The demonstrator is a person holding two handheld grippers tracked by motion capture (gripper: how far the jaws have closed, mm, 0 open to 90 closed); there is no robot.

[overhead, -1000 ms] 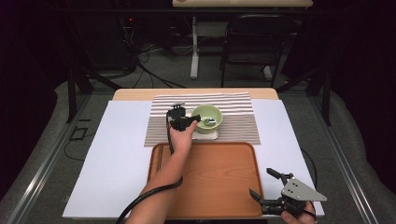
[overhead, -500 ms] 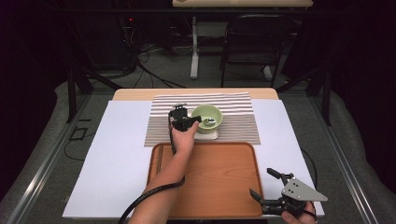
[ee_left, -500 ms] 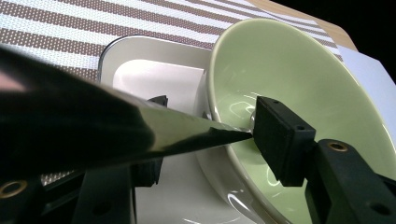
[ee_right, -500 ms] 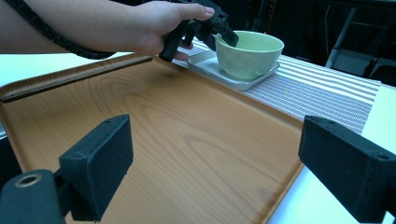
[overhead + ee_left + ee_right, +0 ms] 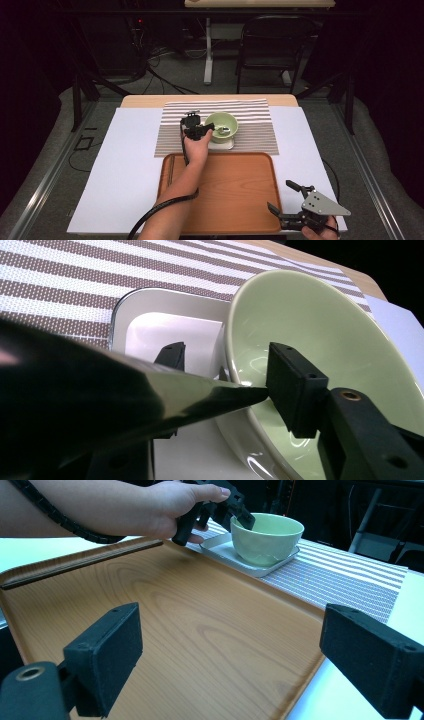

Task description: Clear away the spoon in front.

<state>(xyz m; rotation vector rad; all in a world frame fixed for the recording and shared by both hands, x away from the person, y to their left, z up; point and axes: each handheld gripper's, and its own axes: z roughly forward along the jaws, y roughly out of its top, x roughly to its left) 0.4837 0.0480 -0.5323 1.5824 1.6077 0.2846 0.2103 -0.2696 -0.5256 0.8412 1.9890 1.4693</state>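
A pale green bowl (image 5: 221, 125) (image 5: 320, 330) (image 5: 267, 537) stands on a small white plate (image 5: 226, 145) (image 5: 170, 325) on the striped placemat (image 5: 250, 112). My left gripper (image 5: 206, 131) (image 5: 227, 365) straddles the bowl's near rim, one jaw inside the bowl and the other outside above the plate. Its jaws have just been closing with the rim between them, and a gap still shows at the outer pad. A dark glossy blur close to the camera hides part of that jaw. My right gripper (image 5: 280, 195) (image 5: 235, 645) hovers open over the tray's near right corner, with nothing between its jaws.
A wooden tray (image 5: 235, 180) (image 5: 200, 630) lies in front of the placemat on a white sheet (image 5: 125, 165). A thin dark strip (image 5: 170, 172) runs along the tray's left rim. Something small and grey (image 5: 223, 131) lies in the bowl. A chair (image 5: 270, 45) stands beyond the table.
The left gripper's jaws have drawn a little closer around the bowl's rim. Both hands have stayed where they were.
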